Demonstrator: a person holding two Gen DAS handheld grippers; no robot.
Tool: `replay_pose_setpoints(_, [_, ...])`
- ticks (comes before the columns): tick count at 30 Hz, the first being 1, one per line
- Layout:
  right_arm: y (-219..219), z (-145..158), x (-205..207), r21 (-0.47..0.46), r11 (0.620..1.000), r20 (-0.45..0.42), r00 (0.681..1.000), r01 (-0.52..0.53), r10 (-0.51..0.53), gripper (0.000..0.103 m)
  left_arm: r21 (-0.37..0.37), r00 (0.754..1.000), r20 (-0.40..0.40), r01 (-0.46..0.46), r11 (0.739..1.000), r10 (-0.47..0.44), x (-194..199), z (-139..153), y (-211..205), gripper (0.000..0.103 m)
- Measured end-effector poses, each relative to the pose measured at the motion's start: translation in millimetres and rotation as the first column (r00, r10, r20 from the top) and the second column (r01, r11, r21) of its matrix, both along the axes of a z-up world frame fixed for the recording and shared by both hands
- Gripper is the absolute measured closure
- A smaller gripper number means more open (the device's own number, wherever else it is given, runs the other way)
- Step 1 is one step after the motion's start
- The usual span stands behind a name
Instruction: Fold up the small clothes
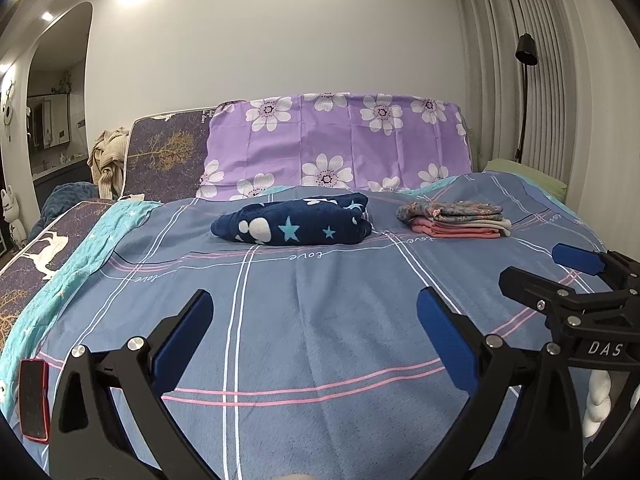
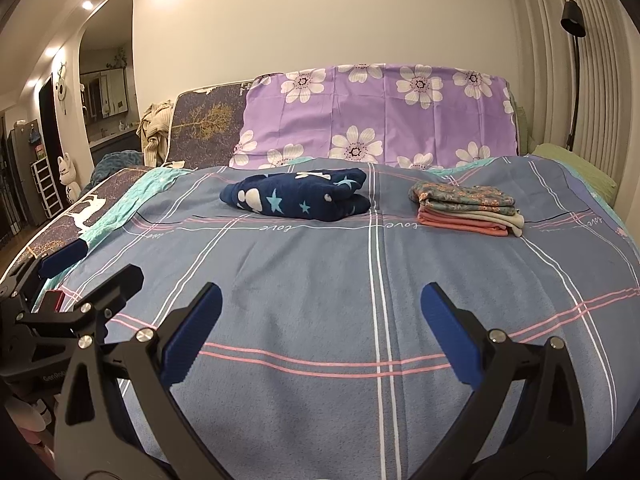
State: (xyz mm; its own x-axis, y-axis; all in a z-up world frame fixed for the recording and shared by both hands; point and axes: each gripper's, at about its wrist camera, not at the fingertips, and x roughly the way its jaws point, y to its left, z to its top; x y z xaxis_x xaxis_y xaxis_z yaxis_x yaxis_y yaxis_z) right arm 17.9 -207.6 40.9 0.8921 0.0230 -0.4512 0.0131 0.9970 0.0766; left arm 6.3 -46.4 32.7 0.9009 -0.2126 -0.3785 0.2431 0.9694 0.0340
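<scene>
Across the bed [image 1: 320, 320], both of my grippers hang empty over the bare plaid cover. The left gripper [image 1: 314, 338] has its jaws spread wide with nothing between them, and the right gripper [image 2: 320, 330] is the same. Well ahead of them, near the purple flowered pillow [image 1: 340, 140], lies the navy star-print garment [image 1: 294, 220], bundled loosely, not flat. To its right, apart from it, sits a neat stack of folded clothes [image 1: 456, 218], floral on top and pink beneath.

I judge the navy piece to be the 1 thing left to fold. It looks thick and plush, so my worry is pinching 2 or more layers at once and dragging the whole lump instead of opening it out. A pull toward the right could also knock the finished stack askew. A red-cased phone [image 1: 34, 400] lies at the bed's left edge, just beside my left gripper; a careless sweep there could push it off.
</scene>
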Motion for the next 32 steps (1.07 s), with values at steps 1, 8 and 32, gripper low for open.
replay_pose_setpoints(1, [-0.1,-0.2,0.1,0.000,1.000,0.000,1.000,0.001,-0.001,0.002,0.001,1.000,0.000,-0.001,1.000,0.001,0.2,-0.2,-0.2,0.001])
replay_pose_setpoints(8, [-0.6,-0.6,1.8,-0.003,1.000,-0.004,1.000,0.003,-0.003,0.002,0.003,1.000,-0.004,-0.003,1.000,0.003,0.9,-1.5,-0.4,0.001])
replay_pose_setpoints(32, [-0.6,-1.0,1.6,-0.003,1.000,-0.006,1.000,0.003,-0.003,0.002,0.027,1.000,-0.019,-0.018,0.999,0.019,-1.5,-7.9,-6.7,0.001])
